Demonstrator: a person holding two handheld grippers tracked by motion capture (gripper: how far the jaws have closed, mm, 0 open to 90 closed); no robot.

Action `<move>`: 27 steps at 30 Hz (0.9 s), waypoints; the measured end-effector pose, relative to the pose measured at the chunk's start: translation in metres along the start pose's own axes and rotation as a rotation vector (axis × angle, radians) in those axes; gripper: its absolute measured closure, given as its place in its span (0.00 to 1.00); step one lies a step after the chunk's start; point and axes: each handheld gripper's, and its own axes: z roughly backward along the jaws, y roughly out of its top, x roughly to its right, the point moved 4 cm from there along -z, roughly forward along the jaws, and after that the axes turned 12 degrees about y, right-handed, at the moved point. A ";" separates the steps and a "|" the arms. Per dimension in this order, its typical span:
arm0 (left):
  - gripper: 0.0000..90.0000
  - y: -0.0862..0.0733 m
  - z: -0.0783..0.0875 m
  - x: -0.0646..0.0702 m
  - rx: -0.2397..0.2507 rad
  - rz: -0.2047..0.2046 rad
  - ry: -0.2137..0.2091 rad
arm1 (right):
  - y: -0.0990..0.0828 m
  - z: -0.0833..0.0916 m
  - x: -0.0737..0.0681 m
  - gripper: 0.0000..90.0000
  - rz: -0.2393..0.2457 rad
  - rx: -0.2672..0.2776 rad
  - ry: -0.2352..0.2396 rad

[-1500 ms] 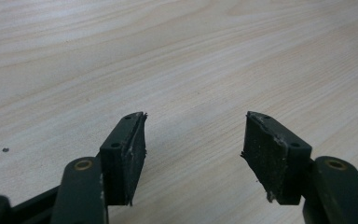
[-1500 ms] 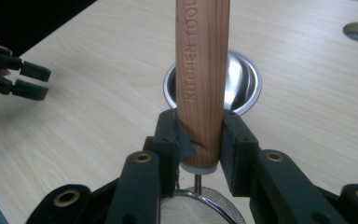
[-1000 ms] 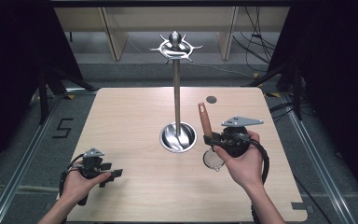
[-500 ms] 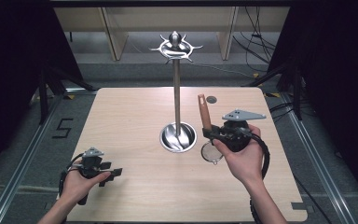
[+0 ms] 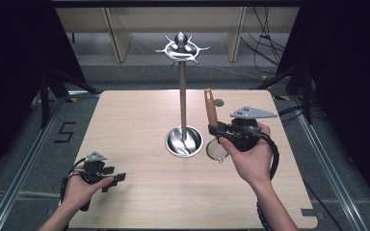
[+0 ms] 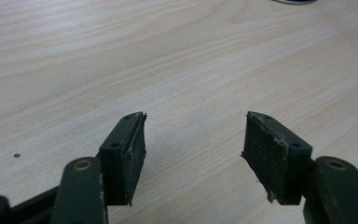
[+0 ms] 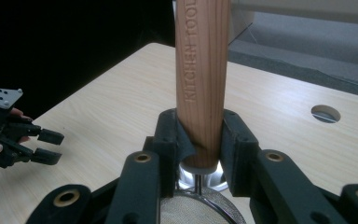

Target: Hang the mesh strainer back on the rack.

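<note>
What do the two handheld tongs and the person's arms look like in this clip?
Both tongs, left and right, are black, each with a grey three-cornered plate on top and a black trailing cable. The jaws are black with ribbed pads and brass-coloured pivot rivets. The forearms are bare, with no sleeves showing.

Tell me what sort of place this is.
Probably a lab or studio bench for recording manipulation demos, not a kitchen. A bare wooden table stands amid dark curtains and floor rails; loose cables lie behind it. A person holds cabled tongs, the right tongs clamping a wooden-handled strainer beside a metal hanging stand.

Light wood table (image 5: 125,125) on grey floor (image 5: 24,144); pale shelving (image 5: 120,33) behind; dark curtains (image 5: 9,72) both sides.
</note>
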 end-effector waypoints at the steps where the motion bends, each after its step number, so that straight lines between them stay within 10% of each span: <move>1: 0.42 0.000 0.000 0.000 0.001 0.001 0.001 | 0.002 0.001 -0.002 0.79 -0.009 -0.001 0.012; 27: 0.42 0.002 0.000 -0.001 0.018 0.003 0.009 | 0.023 0.002 -0.003 0.79 0.041 0.063 0.012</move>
